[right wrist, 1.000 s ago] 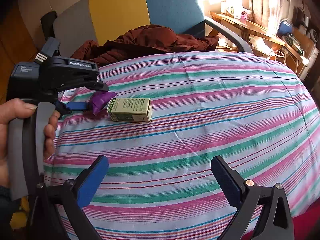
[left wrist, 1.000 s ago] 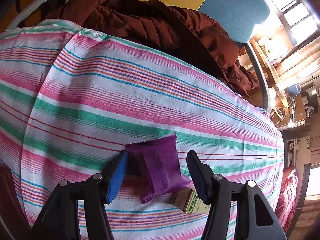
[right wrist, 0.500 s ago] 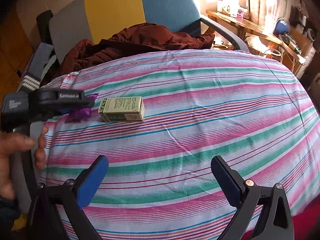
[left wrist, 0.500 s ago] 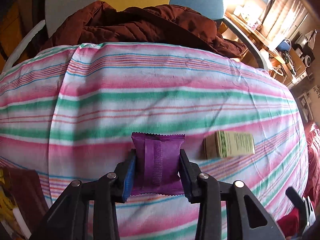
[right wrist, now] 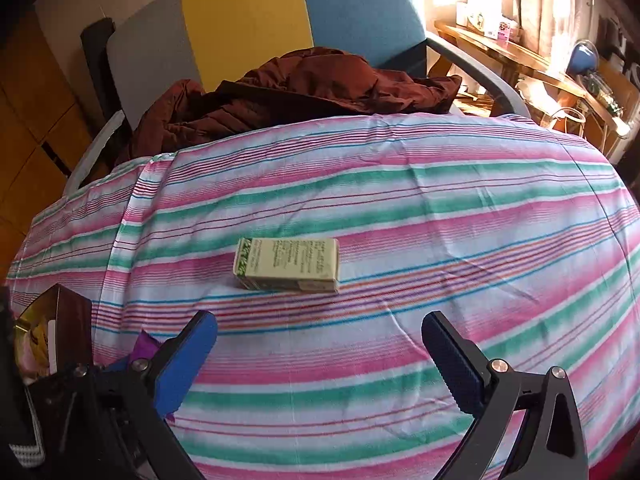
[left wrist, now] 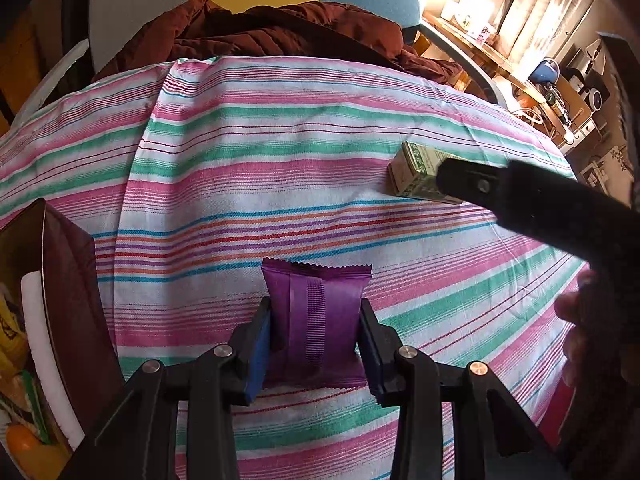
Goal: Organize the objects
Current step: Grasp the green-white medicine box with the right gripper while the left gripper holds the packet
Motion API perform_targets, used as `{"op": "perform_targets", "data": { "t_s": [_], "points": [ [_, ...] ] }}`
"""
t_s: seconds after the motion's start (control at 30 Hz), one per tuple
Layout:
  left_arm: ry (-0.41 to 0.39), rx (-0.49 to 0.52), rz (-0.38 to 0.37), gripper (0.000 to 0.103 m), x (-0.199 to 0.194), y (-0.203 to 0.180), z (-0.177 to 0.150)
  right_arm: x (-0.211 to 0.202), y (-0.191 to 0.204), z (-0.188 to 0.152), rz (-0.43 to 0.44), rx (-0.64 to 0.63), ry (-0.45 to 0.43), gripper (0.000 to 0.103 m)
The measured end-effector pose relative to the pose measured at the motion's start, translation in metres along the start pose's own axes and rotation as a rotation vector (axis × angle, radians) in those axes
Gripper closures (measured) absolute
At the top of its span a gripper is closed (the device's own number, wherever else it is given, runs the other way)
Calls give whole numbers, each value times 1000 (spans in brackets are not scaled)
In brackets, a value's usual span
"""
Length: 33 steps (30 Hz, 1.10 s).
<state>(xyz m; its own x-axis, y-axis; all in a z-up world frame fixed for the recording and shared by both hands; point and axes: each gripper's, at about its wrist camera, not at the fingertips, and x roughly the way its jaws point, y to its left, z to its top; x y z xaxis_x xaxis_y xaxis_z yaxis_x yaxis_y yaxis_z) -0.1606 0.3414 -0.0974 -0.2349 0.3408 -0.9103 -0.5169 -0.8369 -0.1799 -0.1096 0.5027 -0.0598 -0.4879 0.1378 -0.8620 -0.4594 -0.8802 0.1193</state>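
Crinkled purple foil packet (left wrist: 318, 320), clamped in left tool (left wrist: 316, 344), formerly unclamped; cardboard box (right wrist: 288, 265) on striped cloth (right wrist: 400, 208); right tool (right wrist: 320, 360) spread apart.

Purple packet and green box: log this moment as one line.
left gripper: shut on purple packet | right gripper: open, empty | green box: lying on striped cloth, untouched

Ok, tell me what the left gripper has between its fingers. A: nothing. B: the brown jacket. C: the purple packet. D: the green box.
C: the left gripper is shut on the purple packet, its blue pads pressing both sides.
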Motion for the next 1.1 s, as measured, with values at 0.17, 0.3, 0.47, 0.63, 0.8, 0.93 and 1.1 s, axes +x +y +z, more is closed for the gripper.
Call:
{"op": "perform_targets", "data": {
  "t_s": [0.17,0.3,0.47,0.63,0.8,0.93,1.1],
  "points": [
    [-3,-41,-31,64,0,7,0,33,19,19,-27,-33,39,0],
    [-13,-37,-37,63,-1,8,-2,52,21,26,-55,-49,67,30],
    [-37,-9,-7,63,-6,5,-11,27,14,9,-26,-73,71,31],
    [-41,-4,27,64,-12,-1,-21,-10,7,-34,-33,-164,104,30],
    [-28,8,24,64,-22,-9,-43,-28,-1,-82,-41,-201,146,31],
    [-18,43,37,64,-30,-20,-69,-28,-1,-100,-22,-203,164,30],
    [-71,101,90,64,-38,-30,-97,-21,-7,-99,-5,-176,161,30]
  ]
}}
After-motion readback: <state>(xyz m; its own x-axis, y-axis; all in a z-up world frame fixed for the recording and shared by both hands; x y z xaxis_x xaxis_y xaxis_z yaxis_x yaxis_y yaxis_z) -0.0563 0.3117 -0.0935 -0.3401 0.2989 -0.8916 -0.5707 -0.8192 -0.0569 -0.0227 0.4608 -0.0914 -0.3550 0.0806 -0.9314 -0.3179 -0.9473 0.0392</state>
